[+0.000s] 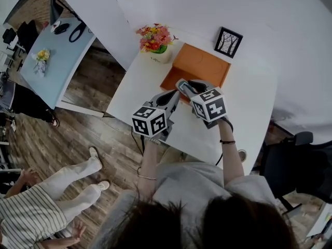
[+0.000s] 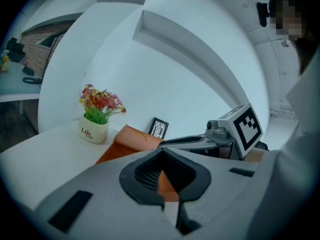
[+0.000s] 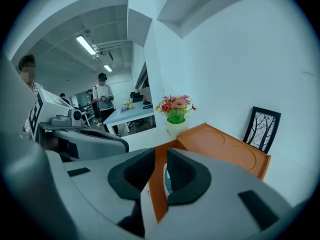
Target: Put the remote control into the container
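Note:
The orange container [image 1: 199, 66] lies on the white table [image 1: 249, 113], and it shows beyond the jaws in both gripper views [image 2: 125, 141] [image 3: 225, 146]. My right gripper [image 1: 187, 85] hovers over its near left corner. Its jaws stand a narrow slit apart [image 3: 157, 184], and orange shows through the slit with nothing pressed between the pads. A thin grey sliver [image 3: 167, 180] beside the right pad may be the remote control; I cannot tell. My left gripper [image 1: 174, 97] hangs just left of the right one, its jaws meeting [image 2: 169, 204] with nothing held.
A flower pot [image 1: 154, 41] stands left of the container and a small framed picture [image 1: 228, 41] leans on the wall behind it. A person's legs [image 1: 78, 183] are on the wooden floor at left, beside a pale blue table [image 1: 57, 56]. A dark chair [image 1: 301, 165] sits at right.

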Motion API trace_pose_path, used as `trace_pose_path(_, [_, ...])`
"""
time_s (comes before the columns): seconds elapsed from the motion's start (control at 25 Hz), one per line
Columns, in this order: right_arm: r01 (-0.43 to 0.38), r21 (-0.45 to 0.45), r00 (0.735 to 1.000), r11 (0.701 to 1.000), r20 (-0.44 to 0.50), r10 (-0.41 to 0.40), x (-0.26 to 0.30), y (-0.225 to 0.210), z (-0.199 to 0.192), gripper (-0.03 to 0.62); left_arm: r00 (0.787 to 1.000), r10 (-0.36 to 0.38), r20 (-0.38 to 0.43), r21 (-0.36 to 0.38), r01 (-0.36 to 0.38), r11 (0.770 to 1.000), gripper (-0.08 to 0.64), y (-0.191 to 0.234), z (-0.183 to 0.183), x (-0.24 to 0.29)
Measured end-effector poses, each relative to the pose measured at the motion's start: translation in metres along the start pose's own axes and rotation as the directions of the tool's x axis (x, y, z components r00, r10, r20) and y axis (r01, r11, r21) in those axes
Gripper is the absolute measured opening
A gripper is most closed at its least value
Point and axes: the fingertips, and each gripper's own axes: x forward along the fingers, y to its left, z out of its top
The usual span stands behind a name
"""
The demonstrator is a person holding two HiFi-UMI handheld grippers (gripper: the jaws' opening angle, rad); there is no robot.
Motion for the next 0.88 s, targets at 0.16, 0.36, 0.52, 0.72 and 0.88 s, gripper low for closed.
trace_pose_path(0.16, [-0.013,0.001,0.997,1.0,0.073,0.013,-0.018,0.007,0.011,0.043,0.999,-0.007,0.033,0.033,0.006,0.999,0.003,-0.013,0.005,-0.005])
trace_pose_path(0.36, [-0.032,0.017,0.983,0.999,0.18,0.028,-0.041,0.013,0.022,0.006,0.998,-0.017,0.059,0.069,0.013,0.998,0.003,-0.028,0.008,-0.009])
trace_pose_path(0.52, [-0.028,0.005,0.978,1.0,0.208,0.026,-0.053,0.017,0.02,0.0,0.997,-0.021,0.068,0.093,0.015,0.996,0.003,-0.042,0.006,-0.013])
trace_pose_path(0.72, [-0.033,-0.012,0.968,0.999,0.25,0.035,-0.07,0.022,0.021,-0.002,0.997,-0.022,0.077,0.124,0.012,0.992,0.003,-0.056,0.005,-0.016])
trace_pose_path(0.88, [-0.027,-0.036,0.961,0.999,0.273,0.036,-0.082,0.025,0.021,-0.002,0.995,-0.026,0.092,0.155,0.011,0.988,0.003,-0.068,0.008,-0.022])
